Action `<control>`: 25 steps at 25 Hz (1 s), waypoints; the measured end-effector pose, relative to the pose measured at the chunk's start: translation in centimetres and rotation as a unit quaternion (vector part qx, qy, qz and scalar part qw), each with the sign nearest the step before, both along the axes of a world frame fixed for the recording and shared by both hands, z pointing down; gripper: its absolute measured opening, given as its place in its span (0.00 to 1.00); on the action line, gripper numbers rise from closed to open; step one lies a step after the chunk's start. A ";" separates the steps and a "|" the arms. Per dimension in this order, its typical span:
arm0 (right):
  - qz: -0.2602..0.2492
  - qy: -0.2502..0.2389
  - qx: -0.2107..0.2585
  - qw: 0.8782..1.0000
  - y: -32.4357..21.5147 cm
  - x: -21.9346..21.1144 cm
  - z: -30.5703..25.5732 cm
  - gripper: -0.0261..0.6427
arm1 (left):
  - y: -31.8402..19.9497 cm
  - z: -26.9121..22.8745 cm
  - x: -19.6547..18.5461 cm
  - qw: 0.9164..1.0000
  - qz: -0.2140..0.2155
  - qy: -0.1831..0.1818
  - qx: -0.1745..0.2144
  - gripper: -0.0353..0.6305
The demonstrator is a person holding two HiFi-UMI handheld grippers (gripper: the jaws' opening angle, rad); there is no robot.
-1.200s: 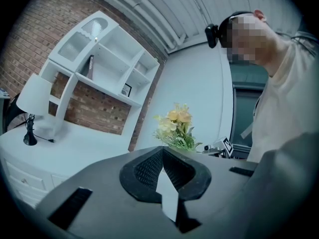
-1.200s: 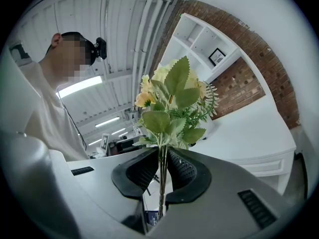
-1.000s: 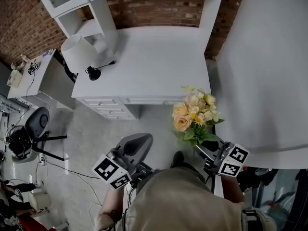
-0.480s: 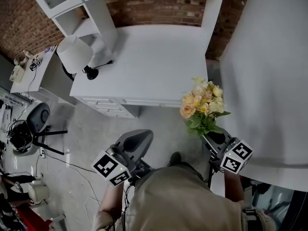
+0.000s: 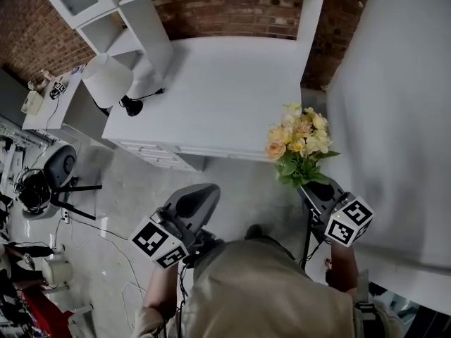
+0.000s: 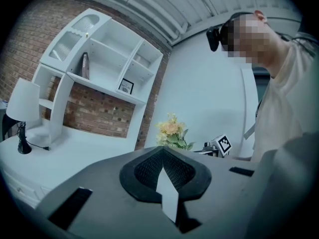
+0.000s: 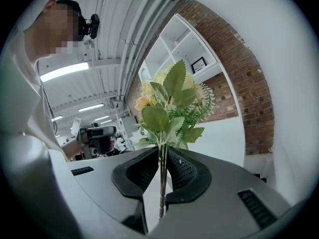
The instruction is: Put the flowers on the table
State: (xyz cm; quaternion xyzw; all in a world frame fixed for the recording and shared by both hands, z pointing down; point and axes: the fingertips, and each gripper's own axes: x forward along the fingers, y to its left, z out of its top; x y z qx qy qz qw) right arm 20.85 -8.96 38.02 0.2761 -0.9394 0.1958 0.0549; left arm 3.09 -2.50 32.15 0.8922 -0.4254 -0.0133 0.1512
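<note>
Over the last second I carried the flowers (image 5: 299, 143) forward. In the head view the bouquet went from hanging over the floor in front of the white desk (image 5: 211, 90) to sitting at the desk's near right corner, its blooms overlapping the front edge. The desk and its lamp (image 5: 107, 81) at the far left also drew closer, so I judged the approach nearly done. The flowers still had to travel over the desktop before they could be set down, and nothing had been released.

The right gripper (image 5: 311, 187) was held out close to level, pointing toward the desk, with its marker cube back near my body. In the right gripper view its jaws were pinched on the thin green stems (image 7: 161, 180), which ran straight up between the pads, with the leaves and yellow-peach heads standing upright above them.

The left gripper (image 5: 199, 197) had come forward too, low on the left over the floor and well apart from the bouquet, aimed at the desk. Its jaws were pressed together with nothing between them.
</note>
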 end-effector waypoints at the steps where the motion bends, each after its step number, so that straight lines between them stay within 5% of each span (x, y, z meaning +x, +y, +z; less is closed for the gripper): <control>1: 0.003 0.001 0.003 1.000 -0.3 0.1 -0.1 0.13 | -0.1 0.0 0.0 1.000 0.000 -0.003 -0.001 0.07; 11: 0.015 0.024 0.004 1.000 -1.1 1.2 1.1 0.13 | -1.5 0.1 0.6 1.000 0.011 -0.024 -0.005 0.07; 25: 0.050 0.071 0.008 0.996 -0.9 1.9 0.2 0.13 | -4.4 -0.3 -0.7 1.000 0.027 -0.002 -0.003 0.07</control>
